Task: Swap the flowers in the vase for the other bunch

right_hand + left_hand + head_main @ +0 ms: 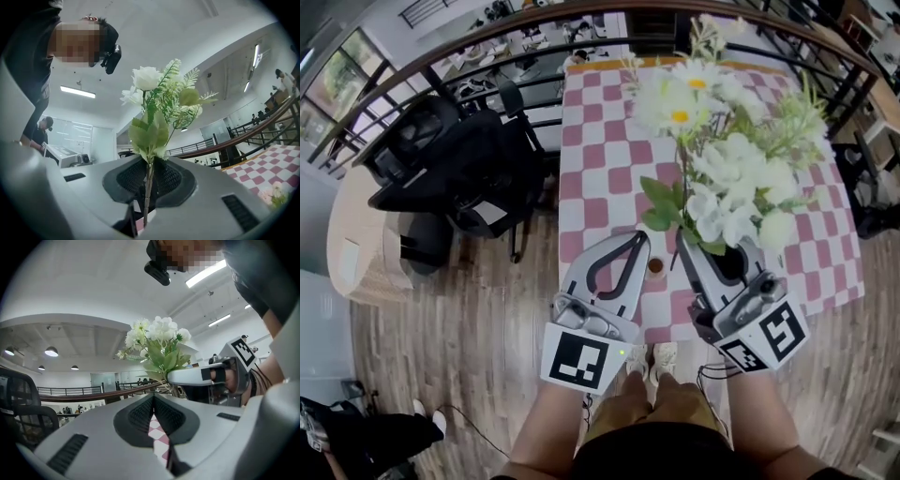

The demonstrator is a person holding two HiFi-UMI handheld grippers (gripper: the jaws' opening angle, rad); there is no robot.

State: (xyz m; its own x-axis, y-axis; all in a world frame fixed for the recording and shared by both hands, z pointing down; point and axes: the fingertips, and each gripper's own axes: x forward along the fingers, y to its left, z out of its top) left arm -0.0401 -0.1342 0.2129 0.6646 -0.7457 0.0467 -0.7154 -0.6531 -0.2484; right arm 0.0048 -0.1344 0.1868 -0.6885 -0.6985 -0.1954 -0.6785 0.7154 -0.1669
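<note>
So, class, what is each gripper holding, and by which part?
The right gripper grips the white flower bunch by its stems; the left gripper holds nothing.

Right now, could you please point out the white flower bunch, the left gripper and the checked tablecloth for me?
white flower bunch (741,183), head view, on a white bloom near its middle.
left gripper (153,399), left gripper view, where its shut fingertips meet.
checked tablecloth (600,178), head view, on a bare patch left of the flowers.

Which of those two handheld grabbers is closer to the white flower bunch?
Right. The right gripper is clamped on the stems of the flower bunch; the left gripper sits beside it, shut and empty, clear of the flowers.
</note>
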